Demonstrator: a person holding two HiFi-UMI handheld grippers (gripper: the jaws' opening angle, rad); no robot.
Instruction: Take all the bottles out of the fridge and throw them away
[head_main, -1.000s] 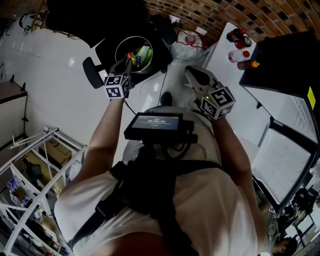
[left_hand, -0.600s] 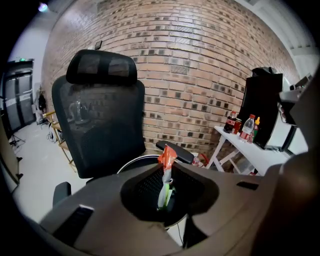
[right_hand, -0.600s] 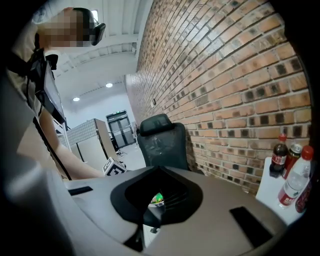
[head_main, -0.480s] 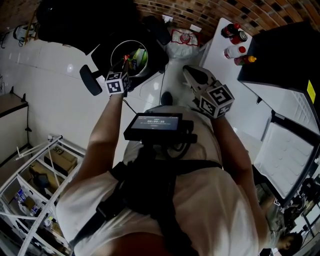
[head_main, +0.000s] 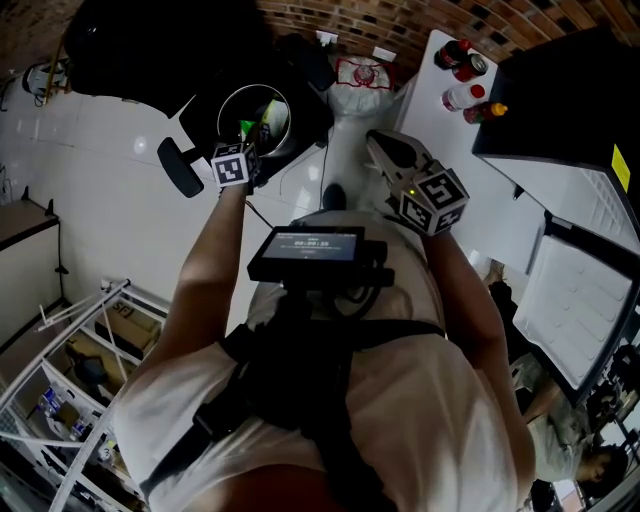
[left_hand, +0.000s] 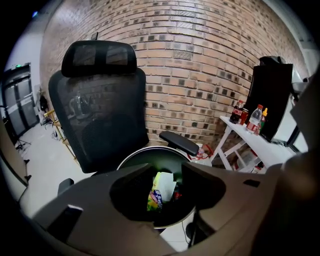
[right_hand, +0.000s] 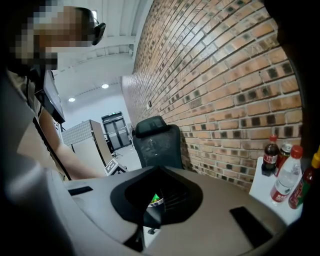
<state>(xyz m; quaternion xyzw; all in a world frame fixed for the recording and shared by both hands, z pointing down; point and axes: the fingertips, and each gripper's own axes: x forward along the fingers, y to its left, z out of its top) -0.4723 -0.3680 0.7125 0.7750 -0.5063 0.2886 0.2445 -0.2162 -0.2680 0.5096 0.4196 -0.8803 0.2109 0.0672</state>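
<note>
Green bottle (left_hand: 161, 189) sits roughly upright in bin (left_hand: 134, 153), L gripper (left_hand: 167, 168) jaws just opened, empty; R gripper (right_hand: 147, 223) jaws closed.

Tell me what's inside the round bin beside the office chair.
Inside the bin, a yellow-green and white item, possibly a bottle, sticks up, with something red beside it. Whatever lies beneath them is covered, and the dark interior shows nothing more.

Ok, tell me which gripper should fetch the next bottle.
Right, probably. The right gripper is empty, jaws together, on the side of the bottles on the white table. The left gripper hangs over the bin, its jaws just opened, nothing between them, farther from those bottles.
</note>
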